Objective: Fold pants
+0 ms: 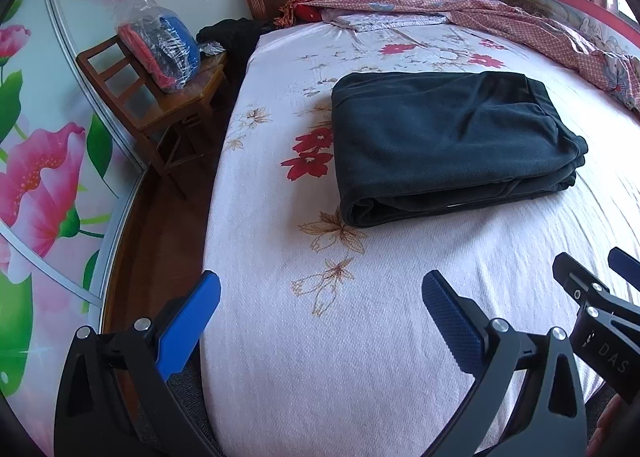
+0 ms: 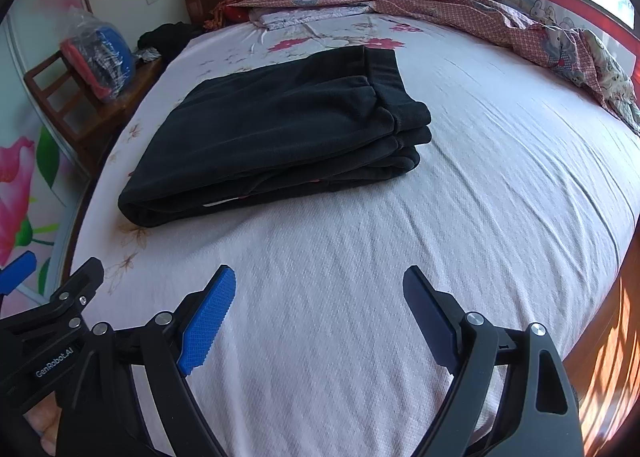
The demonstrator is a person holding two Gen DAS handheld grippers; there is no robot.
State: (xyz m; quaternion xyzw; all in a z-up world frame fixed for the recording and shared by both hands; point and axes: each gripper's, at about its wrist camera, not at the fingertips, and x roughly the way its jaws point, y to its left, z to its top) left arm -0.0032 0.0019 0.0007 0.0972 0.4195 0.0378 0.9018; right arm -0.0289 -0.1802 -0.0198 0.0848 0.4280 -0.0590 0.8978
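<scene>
Dark pants (image 2: 272,129), cuffs in R view only

Your left gripper (image 1: 320,317) hangs wide open above the bedsheet (image 1: 320,377), well short of the folded pants (image 1: 448,137).

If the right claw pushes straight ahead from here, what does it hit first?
Probably the bare bedsheet just ahead of the open right claw; the folded pants lie farther on, left of its line. Depth is uncertain.

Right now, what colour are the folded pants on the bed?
The folded pants are black, clearest in the right wrist view.
</scene>
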